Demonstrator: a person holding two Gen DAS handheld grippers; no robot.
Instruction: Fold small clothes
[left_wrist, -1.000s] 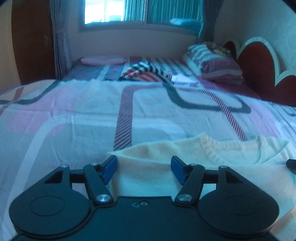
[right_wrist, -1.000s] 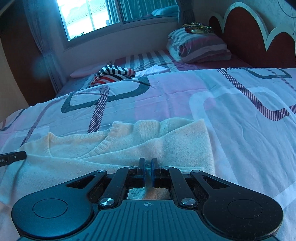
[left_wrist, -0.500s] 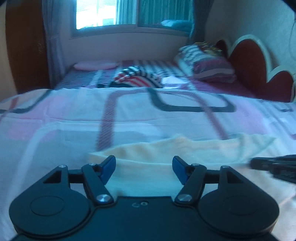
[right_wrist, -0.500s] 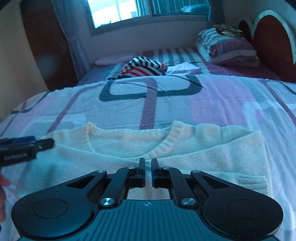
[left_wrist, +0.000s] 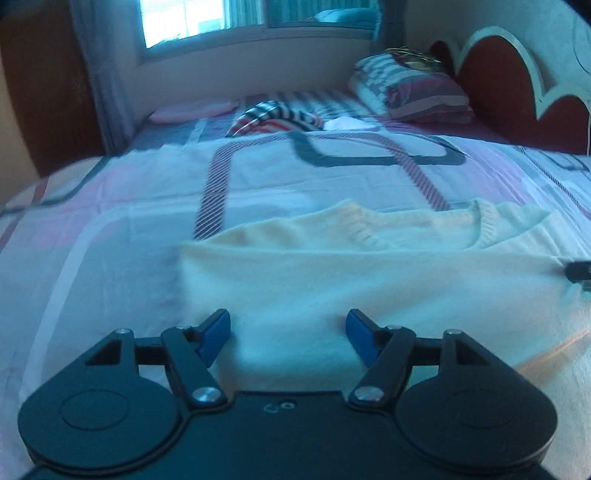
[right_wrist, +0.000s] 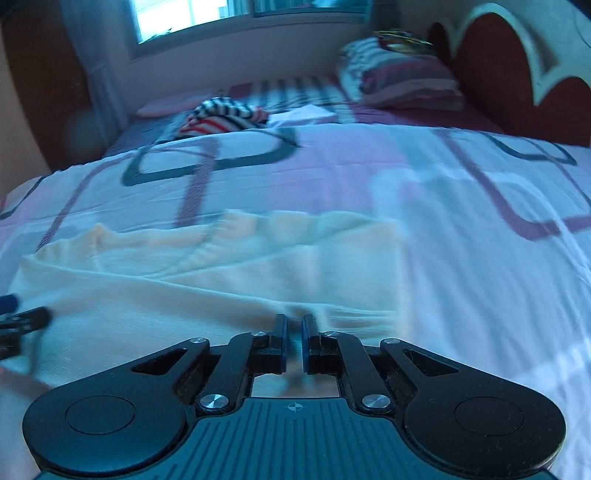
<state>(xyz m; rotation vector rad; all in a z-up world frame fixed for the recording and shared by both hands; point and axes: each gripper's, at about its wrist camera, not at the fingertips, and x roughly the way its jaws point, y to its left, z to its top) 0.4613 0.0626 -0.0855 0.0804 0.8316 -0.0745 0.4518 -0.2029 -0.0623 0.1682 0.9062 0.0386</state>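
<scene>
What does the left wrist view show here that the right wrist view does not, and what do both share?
Only the left wrist view: the left gripper head on, its fingers apart and opening over the cream sweater, pressing nothing, and the sweater's left edge. Only the right wrist view: the right gripper shut on the sweater's fabric, and its right edge. Both share the sweater's ribbed neckline, patterned bedsheet, striped garment, pillows, window and headboard.

Cream sweater (left_wrist: 332, 280): soft knit cloth, ribbed at the neckline, matt. Bed sheet (left_wrist: 129, 221): thin printed cotton-like cloth, smooth, lightly creased. Left gripper (left_wrist: 288, 332): matt black plastic, blue rubbery pads, bright metal screws. Headboard (left_wrist: 517, 92): glossy red-brown wood, pale trim.
</scene>
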